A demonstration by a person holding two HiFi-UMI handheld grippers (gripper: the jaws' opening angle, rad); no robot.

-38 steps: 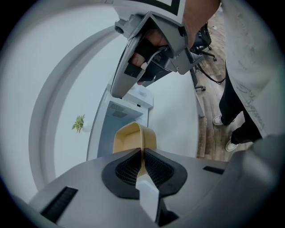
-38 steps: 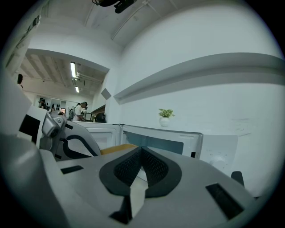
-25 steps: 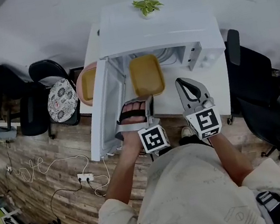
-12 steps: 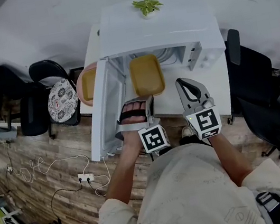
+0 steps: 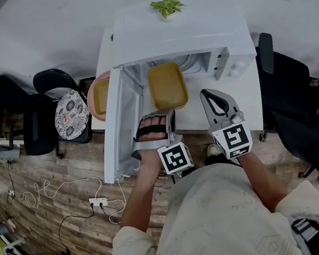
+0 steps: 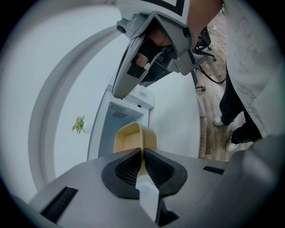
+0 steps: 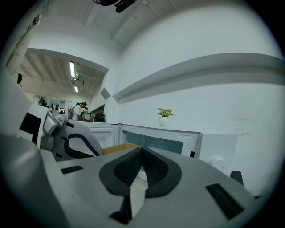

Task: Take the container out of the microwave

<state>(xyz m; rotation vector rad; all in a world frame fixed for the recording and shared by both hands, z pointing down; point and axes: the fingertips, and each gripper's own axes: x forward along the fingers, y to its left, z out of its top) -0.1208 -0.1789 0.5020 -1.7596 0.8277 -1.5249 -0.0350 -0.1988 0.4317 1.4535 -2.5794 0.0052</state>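
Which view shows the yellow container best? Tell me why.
Head view: the whole container shows from above, at the open microwave. The left gripper view shows only its near end beyond the jaws; the right gripper view, a sliver.

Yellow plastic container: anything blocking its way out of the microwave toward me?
Nothing visible. The white microwave door stands swung wide left, the left gripper is shut on the near rim of the yellow plastic container, and the shut right gripper sits right of its path.
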